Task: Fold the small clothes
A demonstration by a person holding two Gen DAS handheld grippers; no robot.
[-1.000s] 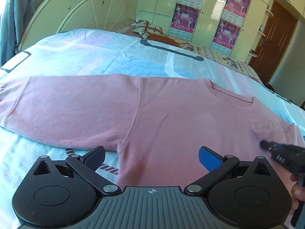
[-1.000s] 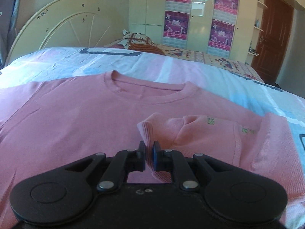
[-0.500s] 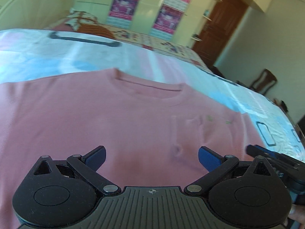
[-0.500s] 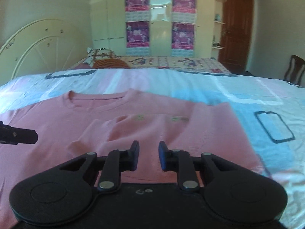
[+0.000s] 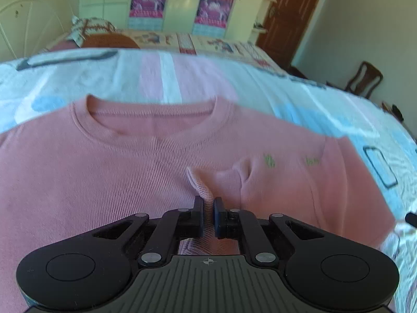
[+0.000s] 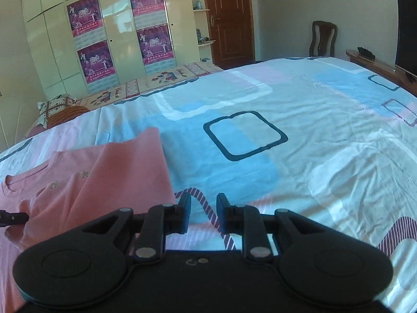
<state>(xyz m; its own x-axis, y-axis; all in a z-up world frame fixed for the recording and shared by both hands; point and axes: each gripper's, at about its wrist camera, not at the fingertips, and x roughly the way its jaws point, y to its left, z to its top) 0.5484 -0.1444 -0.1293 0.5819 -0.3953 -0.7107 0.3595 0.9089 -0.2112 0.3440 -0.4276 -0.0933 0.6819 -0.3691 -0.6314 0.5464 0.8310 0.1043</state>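
Note:
A pink long-sleeved sweater [image 5: 104, 172] lies flat on the bed, neckline away from me, its right sleeve folded in across the chest. My left gripper [image 5: 207, 208] is shut on that sleeve's ribbed cuff [image 5: 202, 190], just above the sweater's front. In the right wrist view the sweater [image 6: 109, 174] sits at the lower left. My right gripper [image 6: 203, 208] hovers to its right over the bare sheet, open a finger's width with nothing between the pads. The left gripper's dark tip [image 6: 13, 217] shows at the left edge there.
The bed's blue, white and pink patterned sheet [image 6: 299, 135] stretches far to the right. A pillow [image 5: 96, 32] lies at the headboard end. Wardrobe doors with posters [image 6: 117, 39], a brown door [image 6: 229, 18], a chair [image 6: 323, 39] and a dark screen [image 6: 406, 31] stand beyond.
The right gripper let go of the folded sleeve cuff, opened slightly and swung right off the sweater. The left gripper slid right across the sweater and shut on that cuff.

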